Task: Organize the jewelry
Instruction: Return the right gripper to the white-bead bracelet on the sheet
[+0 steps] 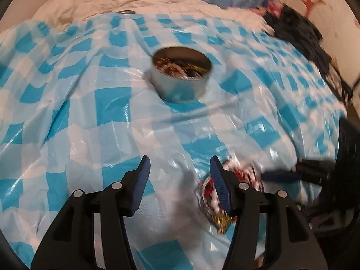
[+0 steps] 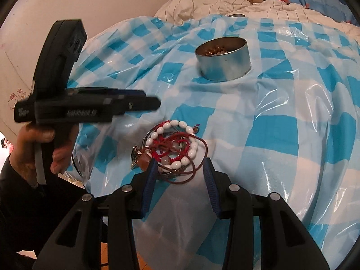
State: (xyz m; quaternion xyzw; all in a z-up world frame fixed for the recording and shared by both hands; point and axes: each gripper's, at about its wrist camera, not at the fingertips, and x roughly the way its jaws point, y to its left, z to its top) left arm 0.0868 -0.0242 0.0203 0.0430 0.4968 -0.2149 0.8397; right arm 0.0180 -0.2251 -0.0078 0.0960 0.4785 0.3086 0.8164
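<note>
The round metal tin sits on the far middle of the blue-and-white checked plastic sheet spread over the bed, and it already holds jewelry: gold and pale beads show above its rim in the right wrist view, and a mix of strands shows inside it in the left wrist view. So part of the sorting looks done.

What is left lies nearer: a tangled pile of bracelets, among them a white bead bracelet, red woven cord, a brown cord loop and a brown bead with a metal charm at its left edge. The pile rests on the sheet well apart from the tin, on the near side.

The right hand-held gripper has its fingers spread wide and holds nothing; its tips straddle the near edge of the pile, the left one touching or just over the brown bead. The left hand-held gripper is also spread apart and empty, held above the sheet with the pile just beside its right finger; that view is blurred, so finer contact cannot be told. In the right wrist view the person's left hand grips its handle at the left of the scene.

I judge the task about midway: this pile has yet to be picked up and carried to the tin.
</note>
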